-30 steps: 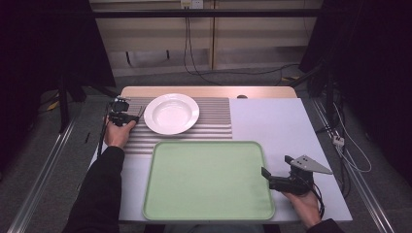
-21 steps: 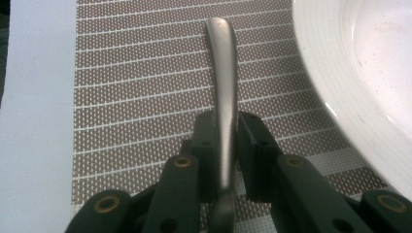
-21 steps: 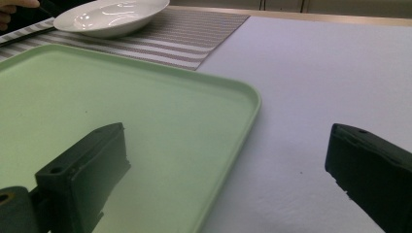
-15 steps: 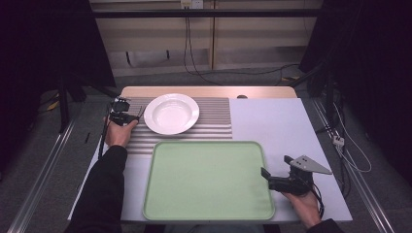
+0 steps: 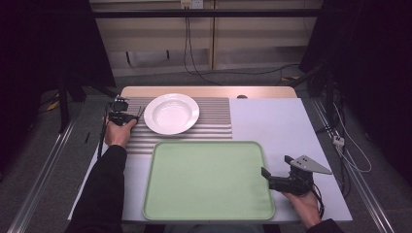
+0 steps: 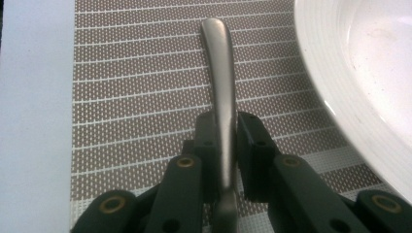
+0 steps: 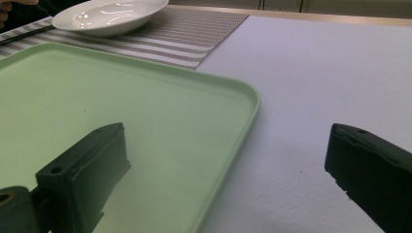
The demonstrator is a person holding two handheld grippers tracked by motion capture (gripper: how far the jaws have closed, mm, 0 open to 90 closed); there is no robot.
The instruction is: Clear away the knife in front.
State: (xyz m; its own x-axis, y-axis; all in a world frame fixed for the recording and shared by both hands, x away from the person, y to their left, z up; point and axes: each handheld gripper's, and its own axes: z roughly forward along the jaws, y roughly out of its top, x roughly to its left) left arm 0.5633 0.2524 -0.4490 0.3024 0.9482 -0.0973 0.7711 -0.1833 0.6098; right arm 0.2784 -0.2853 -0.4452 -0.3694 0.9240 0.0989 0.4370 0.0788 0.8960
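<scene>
Presently, L gripper (image 6: pixel 224 145): pads (image 6: pixel 206 141) closed against both sides of a slim metal utensil handle (image 6: pixel 219 73), prob. a spoon or fork; working end hidden behind the jaws, so type can't be told. Handle lies low over the striped placemat (image 6: pixel 145 97), just beside the rim of the white deep plate (image 6: pixel 359 73); whether it is lifted clear of the mat can't be told. Seen from the high view, L gripper (image 5: pixel 127 118) sits at the placemat's left edge, plate (image 5: pixel 171 113) towards the far side of the tabletop (image 5: pixel 286 121).

R gripper (image 7: pixel 226 179): jaws wide apart, holding nothing, straddling the right rim of the green tray (image 7: pixel 145 121) without touching it. From above, R gripper (image 5: pixel 272 178) rests at the tray's (image 5: pixel 206 179) near right corner.

Progress, as judged: utensil grasp done. Tray bare, so no item transferred yet; plate untouched on the mat. Left, probably: carry utensil to tray, then plate. Early stage.
</scene>
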